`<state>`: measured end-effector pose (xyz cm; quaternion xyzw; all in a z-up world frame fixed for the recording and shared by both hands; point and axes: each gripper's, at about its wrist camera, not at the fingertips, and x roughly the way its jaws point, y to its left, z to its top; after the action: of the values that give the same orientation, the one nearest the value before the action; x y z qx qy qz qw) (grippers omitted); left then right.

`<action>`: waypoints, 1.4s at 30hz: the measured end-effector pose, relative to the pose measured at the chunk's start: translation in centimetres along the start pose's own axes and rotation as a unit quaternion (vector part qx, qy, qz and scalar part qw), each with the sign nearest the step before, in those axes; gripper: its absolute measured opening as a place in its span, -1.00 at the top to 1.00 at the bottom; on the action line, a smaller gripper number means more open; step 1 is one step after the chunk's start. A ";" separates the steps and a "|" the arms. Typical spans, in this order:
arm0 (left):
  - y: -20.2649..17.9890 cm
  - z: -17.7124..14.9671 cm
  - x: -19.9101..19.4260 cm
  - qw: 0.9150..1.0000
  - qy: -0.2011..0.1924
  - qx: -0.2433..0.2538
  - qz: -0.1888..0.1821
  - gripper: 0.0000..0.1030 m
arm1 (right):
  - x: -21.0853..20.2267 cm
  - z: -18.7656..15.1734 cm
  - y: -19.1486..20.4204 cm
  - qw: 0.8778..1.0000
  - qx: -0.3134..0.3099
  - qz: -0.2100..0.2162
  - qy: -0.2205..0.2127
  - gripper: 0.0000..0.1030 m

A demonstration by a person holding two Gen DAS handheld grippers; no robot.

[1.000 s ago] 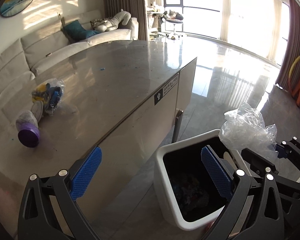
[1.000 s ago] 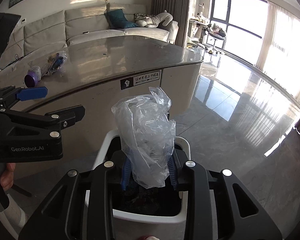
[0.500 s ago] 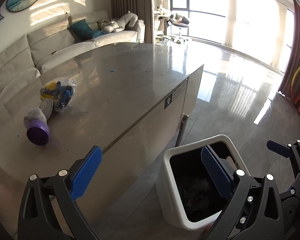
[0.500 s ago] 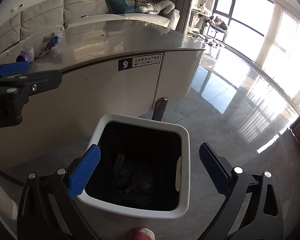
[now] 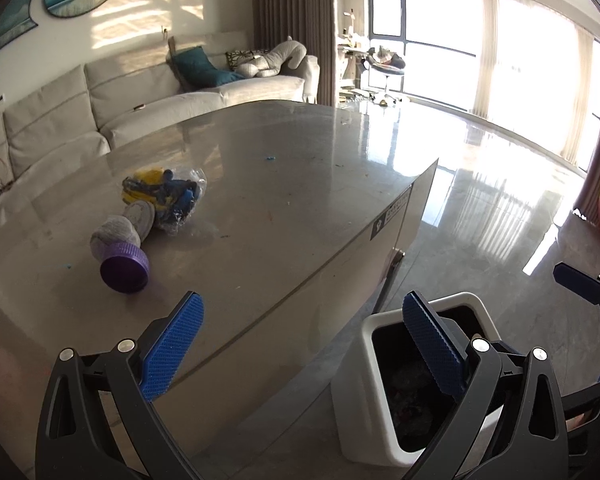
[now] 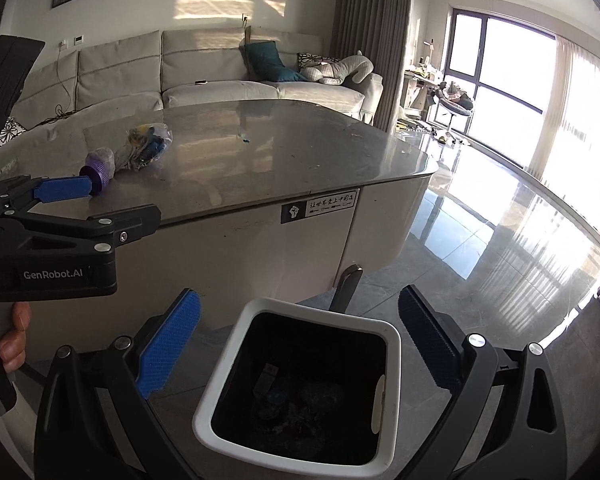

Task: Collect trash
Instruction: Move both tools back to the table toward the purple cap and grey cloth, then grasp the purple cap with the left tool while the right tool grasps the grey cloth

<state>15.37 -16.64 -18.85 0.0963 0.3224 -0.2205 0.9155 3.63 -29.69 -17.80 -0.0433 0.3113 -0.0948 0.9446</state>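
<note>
The right gripper [image 6: 298, 344] is being held with its blue-padded fingers [image 6: 168, 346] spread wide and gripping nothing, directly above the white trash bin [image 6: 220, 364], where dark scraps are being seen lying at the bottom. The left gripper [image 5: 304, 350] is likewise being held wide apart and unloaded, over the near edge of the grey table [image 5: 284, 184], with the bin at its 4 o'clock on the floor. Farther out, at 10 o'clock on the tabletop, a purple-capped bottle [image 5: 120, 250] is lying on its side, touching a clear plastic bag of yellow and blue items [image 5: 166, 198]. Beyond the table, a light sofa [image 6: 220, 68] is being lit by sunlight.
</note>
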 end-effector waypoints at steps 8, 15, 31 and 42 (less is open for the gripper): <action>5.3 1.5 -0.8 0.996 -0.027 -0.047 0.067 -0.91 | 1.0 2.6 2.9 0.999 -0.041 0.029 -0.018 -0.91; 9.5 2.2 -0.6 0.989 -0.036 -0.075 0.120 -0.91 | 1.6 5.3 4.4 0.996 -0.051 0.047 -0.051 -0.91; 14.6 1.5 4.6 0.982 0.026 -0.120 0.141 -0.91 | 5.2 9.8 7.8 0.992 -0.046 0.088 -0.072 -0.91; 14.2 1.5 7.8 0.987 0.070 -0.100 0.107 0.12 | 6.7 10.1 8.6 0.992 -0.037 0.105 -0.062 -0.91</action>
<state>28.18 -7.20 -22.14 0.0533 0.3942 -0.0810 0.9139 16.23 -22.39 -14.79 -0.0508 0.2579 0.0196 0.9646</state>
